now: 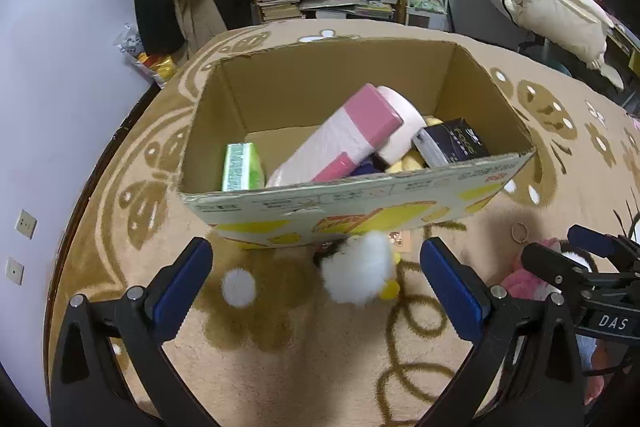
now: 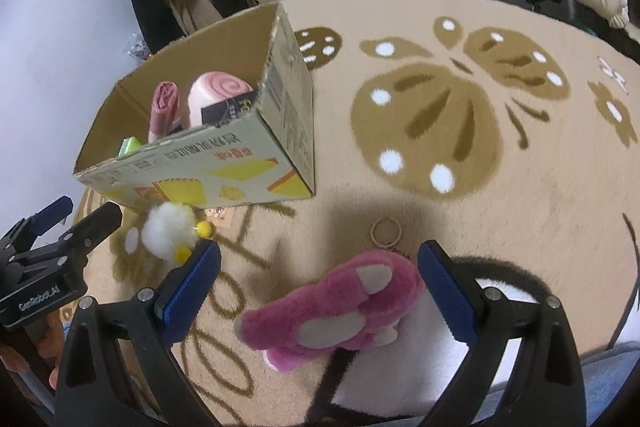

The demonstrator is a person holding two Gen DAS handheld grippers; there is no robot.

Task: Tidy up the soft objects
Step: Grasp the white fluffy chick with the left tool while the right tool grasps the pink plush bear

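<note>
Mostly done: cardboard box [image 1: 352,187] at frame centre already loaded, white plush [image 1: 356,273] and pink plush [image 2: 340,311] left out, left gripper [image 1: 316,287] and right gripper [image 2: 320,291] gaping wide, nothing gripped.

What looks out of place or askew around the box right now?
Two soft toys lie outside the cardboard box on the rug: a white fluffy toy against its front wall and a pink plush between the open right claw. Inside, the pink roll leans tilted across other items.
</note>
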